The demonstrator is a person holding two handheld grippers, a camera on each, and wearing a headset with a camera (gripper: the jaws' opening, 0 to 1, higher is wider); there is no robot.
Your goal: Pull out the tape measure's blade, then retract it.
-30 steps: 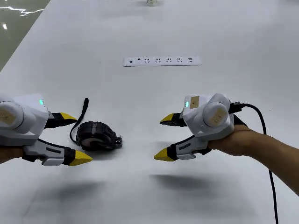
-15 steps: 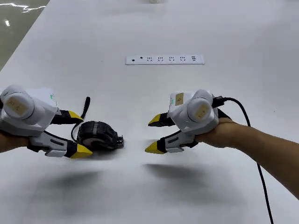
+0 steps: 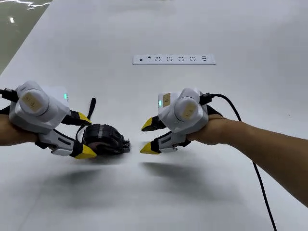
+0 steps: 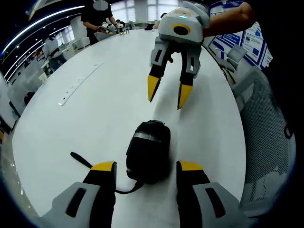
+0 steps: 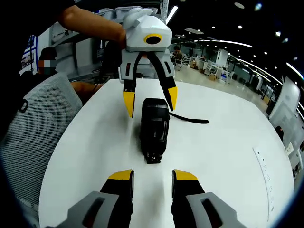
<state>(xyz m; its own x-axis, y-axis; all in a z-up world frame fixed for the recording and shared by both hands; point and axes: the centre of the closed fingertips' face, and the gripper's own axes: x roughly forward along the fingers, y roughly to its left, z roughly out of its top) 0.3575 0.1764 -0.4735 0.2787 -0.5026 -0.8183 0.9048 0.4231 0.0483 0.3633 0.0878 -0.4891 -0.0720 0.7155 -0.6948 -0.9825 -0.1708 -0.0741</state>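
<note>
Tape measure (image 3: 105,139): a black case lying on the white table (image 3: 192,192), in the head view at left of centre, between the two grippers.
Blade: drawn in; its end hook (image 5: 152,159) sits at the mouth of the case, on the end that faces the right gripper.
Strap: a black loop (image 3: 90,108) runs from the other end of the case and lies flat on the table, curving away past the left gripper.
Left gripper (image 3: 87,135): held in the person's left hand, low over the table. Its yellow-tipped jaws stand apart, one on each side of the strap end of the case. In the left gripper view the case lies in the gap between the tips; whether either tip touches it I cannot tell.
Right gripper (image 3: 145,138): held in the person's right hand, pointing at the hook end of the case. Its jaws are apart with nothing between them, the tips near the hook but clear of it. A black cable (image 3: 245,139) trails from its rear across the table.
Facing: the two grippers point at each other along the length of the case.
Power strip (image 3: 173,59): a white strip lying flat farther up the table, well apart from the tape measure.
</note>
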